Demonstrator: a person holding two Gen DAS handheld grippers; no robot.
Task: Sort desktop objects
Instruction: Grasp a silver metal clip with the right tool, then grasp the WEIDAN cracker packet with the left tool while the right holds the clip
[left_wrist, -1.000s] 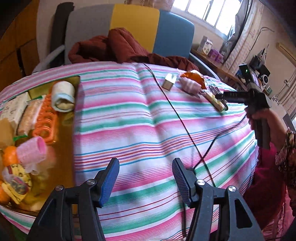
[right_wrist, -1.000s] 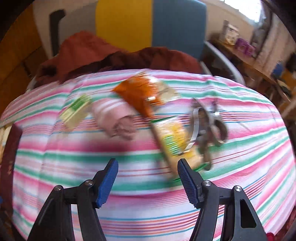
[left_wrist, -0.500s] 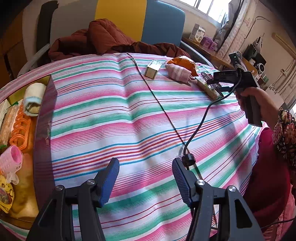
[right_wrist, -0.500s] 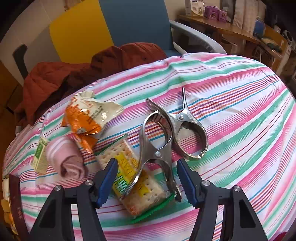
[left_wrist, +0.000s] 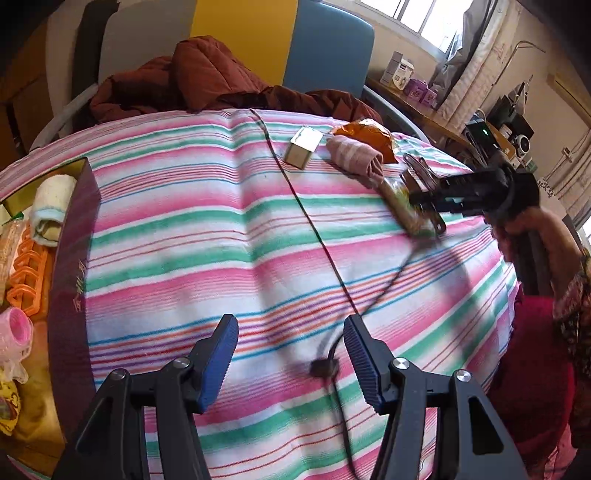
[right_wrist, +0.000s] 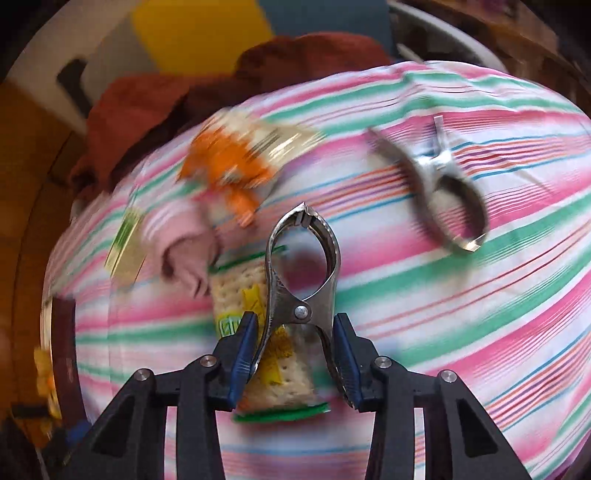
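My right hand-held gripper (right_wrist: 295, 350) is closing around the steel clamp (right_wrist: 301, 280); left hand-held gripper (left_wrist: 290, 354) spread, empty. Box (left_wrist: 70, 258) lower left partly filled; several items remain.

striped cloth (left_wrist: 207, 221) over tabletop | rust-red jacket (left_wrist: 192, 81) heaped on chair (left_wrist: 325, 48) | black cable (left_wrist: 295, 192) crossing cloth

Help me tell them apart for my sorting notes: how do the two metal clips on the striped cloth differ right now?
The near metal clip sits between the right gripper pads, which are closing on its handles; the far metal clip lies untouched. The near clip overlaps the cracker packet; the far clip rests on bare striped cloth. The near clip points away from the camera; the far one lies angled. Both are shiny spring clips with looped jaws.
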